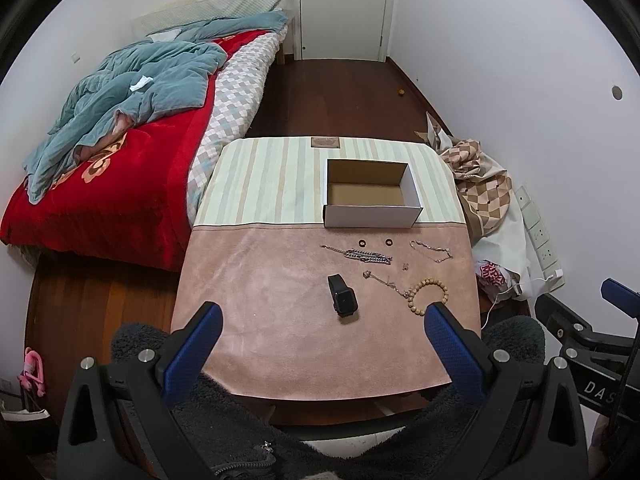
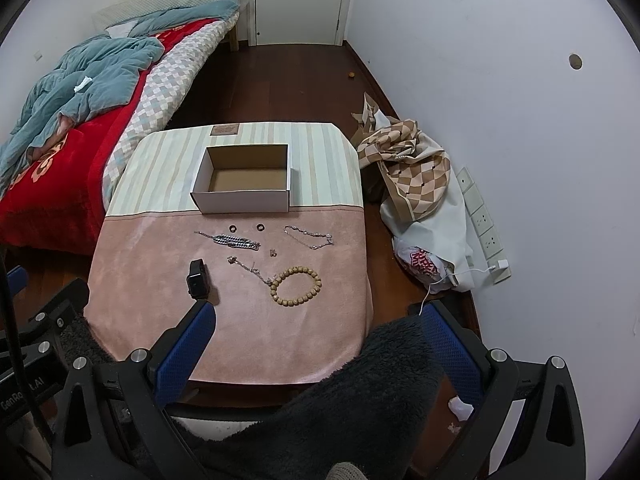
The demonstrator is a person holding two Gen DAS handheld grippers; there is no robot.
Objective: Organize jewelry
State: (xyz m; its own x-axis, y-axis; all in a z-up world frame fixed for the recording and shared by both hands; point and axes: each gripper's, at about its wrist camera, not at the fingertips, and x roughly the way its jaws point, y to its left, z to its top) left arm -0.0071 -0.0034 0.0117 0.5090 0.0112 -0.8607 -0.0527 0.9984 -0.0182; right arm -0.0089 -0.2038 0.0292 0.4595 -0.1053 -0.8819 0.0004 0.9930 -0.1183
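An open, empty white cardboard box [image 1: 372,216] [image 2: 240,200] stands at the back of a small table. In front of it on the pink cloth lie two small dark rings [image 1: 362,242] [image 2: 233,227], a chunky silver chain bracelet [image 1: 366,257] [image 2: 236,241], a thin silver chain [image 1: 432,249] [image 2: 310,237], small earrings [image 2: 273,253], another thin chain [image 1: 384,280] [image 2: 250,266], a wooden bead bracelet [image 1: 427,294] [image 2: 297,286] and a black smartwatch [image 1: 343,299] [image 2: 198,279]. My left gripper [image 1: 324,320] is open and empty above the table's near edge. My right gripper [image 2: 316,320] is open and empty, also at the near edge.
A bed [image 1: 120,152] with a red blanket and teal quilt stands left of the table [image 2: 160,280]. A checkered cloth and bags [image 2: 416,184] lie on the floor at the right by the wall. A power strip [image 2: 484,224] leans there. A closed door [image 1: 344,8] is at the back.
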